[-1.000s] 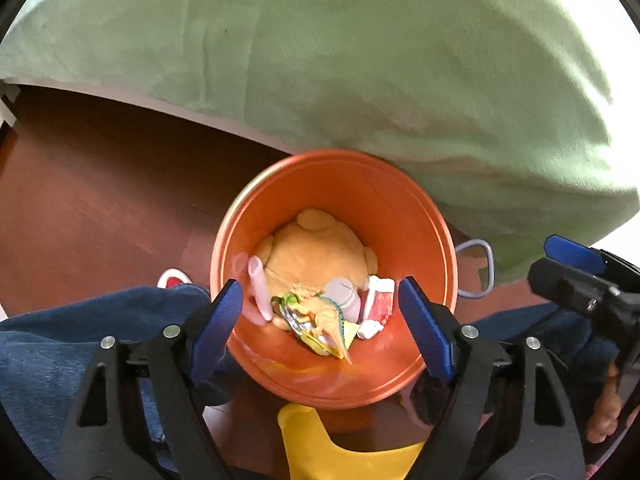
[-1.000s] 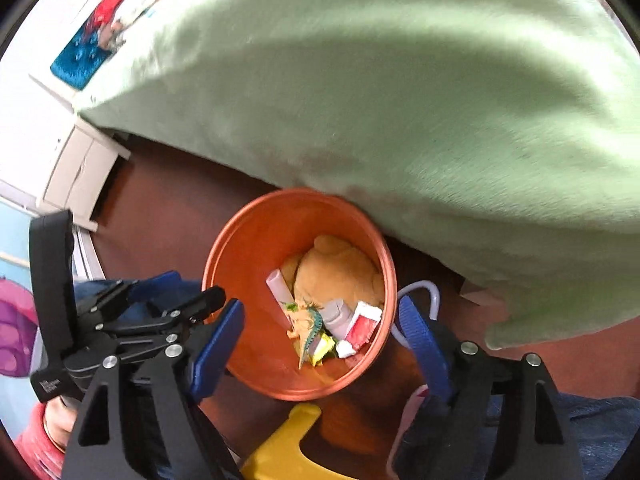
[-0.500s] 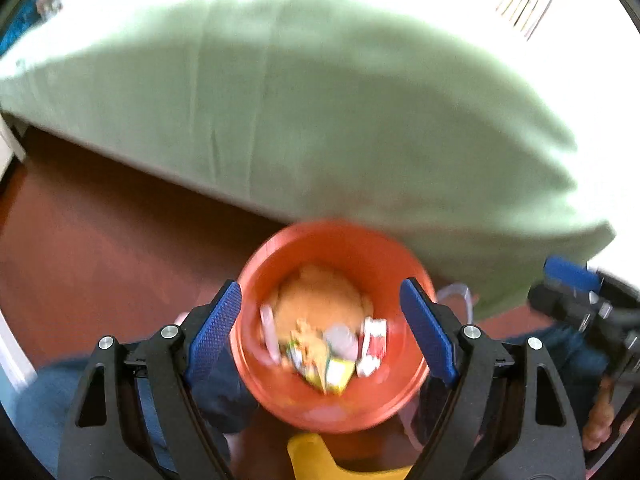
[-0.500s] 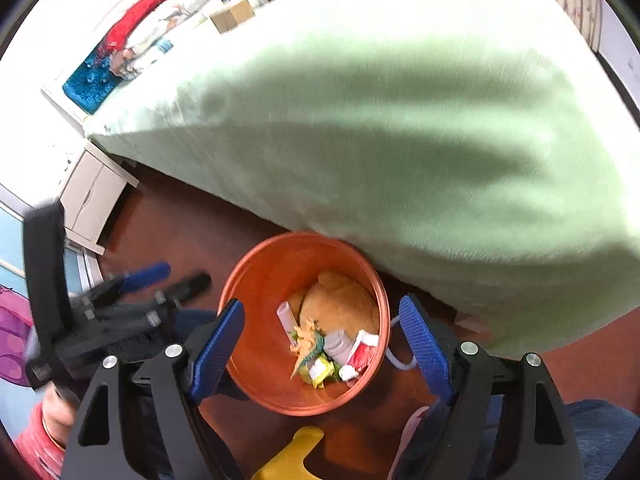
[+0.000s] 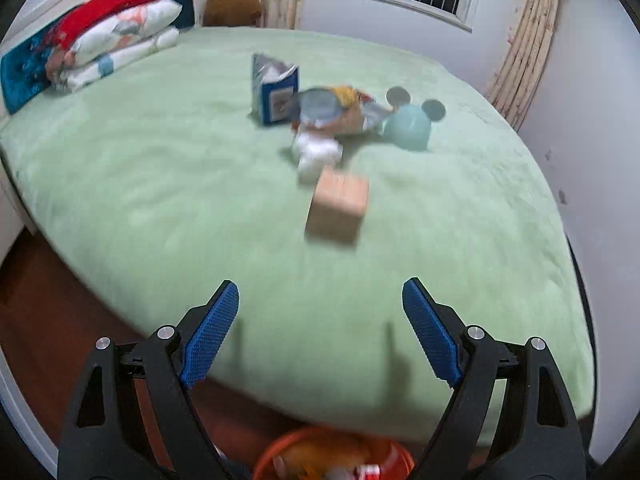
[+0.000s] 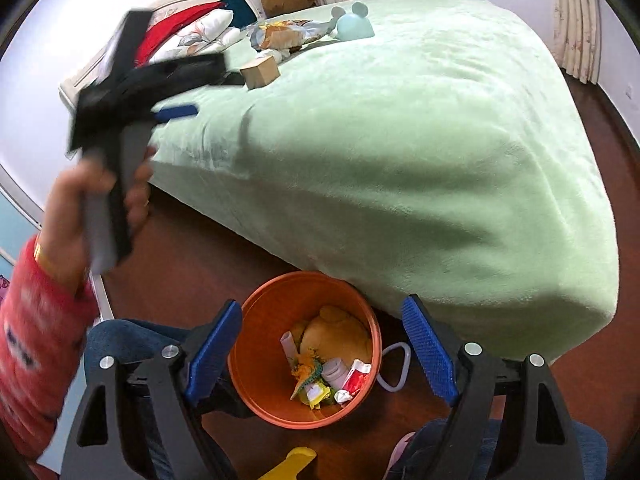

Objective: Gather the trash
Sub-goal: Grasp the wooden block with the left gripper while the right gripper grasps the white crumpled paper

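Orange bin [image 6: 260, 364] partly filled; we are holding both grippers [image 5: 320, 332] [image 6: 322, 350] spread, empty; box [image 5: 337, 207], wrappers [image 5: 340, 114] awaiting on bed [image 5: 160, 168].

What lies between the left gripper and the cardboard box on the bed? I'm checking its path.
In the left wrist view, only bare green blanket separates the left gripper from the cardboard box.

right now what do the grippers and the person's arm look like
Both the left gripper and right gripper have black angular frames with silver bolts and textured blue finger pads. The left hand shows a red patterned sleeve and a gold bracelet.
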Motion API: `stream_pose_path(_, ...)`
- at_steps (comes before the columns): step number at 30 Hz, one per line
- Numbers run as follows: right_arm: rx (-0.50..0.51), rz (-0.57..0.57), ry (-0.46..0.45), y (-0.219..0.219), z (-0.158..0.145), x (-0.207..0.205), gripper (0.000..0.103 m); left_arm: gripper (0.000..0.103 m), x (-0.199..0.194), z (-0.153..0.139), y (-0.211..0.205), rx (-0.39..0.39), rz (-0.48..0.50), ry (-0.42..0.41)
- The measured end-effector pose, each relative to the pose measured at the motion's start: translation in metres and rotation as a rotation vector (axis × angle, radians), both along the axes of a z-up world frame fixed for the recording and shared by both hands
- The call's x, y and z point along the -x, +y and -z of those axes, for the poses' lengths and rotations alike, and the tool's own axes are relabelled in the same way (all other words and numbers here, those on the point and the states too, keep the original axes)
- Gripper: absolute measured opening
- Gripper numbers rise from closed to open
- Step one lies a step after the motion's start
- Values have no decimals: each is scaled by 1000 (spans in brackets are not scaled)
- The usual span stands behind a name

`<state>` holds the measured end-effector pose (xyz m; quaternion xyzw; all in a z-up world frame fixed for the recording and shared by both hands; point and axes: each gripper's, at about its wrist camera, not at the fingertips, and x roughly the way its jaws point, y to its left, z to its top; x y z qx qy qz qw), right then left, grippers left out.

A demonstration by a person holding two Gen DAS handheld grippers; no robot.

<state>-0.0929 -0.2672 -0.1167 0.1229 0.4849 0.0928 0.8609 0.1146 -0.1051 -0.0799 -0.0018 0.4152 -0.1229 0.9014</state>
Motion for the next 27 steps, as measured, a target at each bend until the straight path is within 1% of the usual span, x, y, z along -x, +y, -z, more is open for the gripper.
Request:
stream_pose_path(1, 1, 4, -1, -1, 0, 0, 81, 82, -10, 3, -9, -21, -3, 5)
stream_pose_path(4, -2, 13, -5, -5, -3, 1, 81, 82, -37, 11, -18, -34, -24, 35)
stream_pose_path(6, 8, 16, -13, -7, -5, 1, 81, 81, -48, 13, -22, -38, -42, 28)
stream_pose_path(8, 20, 14, -17, -6, -6, 1, 81, 59, -50, 12, -24, -48, -44, 2)
stream_pose_path(9, 25, 13, -17, -6, -5, 0, 81, 38, -52, 13, -26, -47, -32, -2)
stream_pose_path(11, 26, 11, -13, -6, -5, -2, 81, 38, -52, 14, -28, -48, -25, -7)
stream_pose_path(14, 25, 15, -17, -6, -6, -6, 81, 38, -42, 11, -27, -52, -13, -44)
stream_pose_path(17, 20, 17, -42, -8, -14, -9, 81, 38, -30, 8, -17, -21, -2, -52)
stream_pose_path(19, 22, 19, -66, -8, -22, -13, 81, 38, -15, 4, -4, 16, 5, -52)
stream_pose_path(24, 36, 3, -122, -1, -40, -44, 81, 38, 28, -3, 24, 36, 4, -84)
stream_pose_path(27, 12, -17, -168, 9, -52, -72, 81, 38, 54, 0, 42, 50, -6, -64)
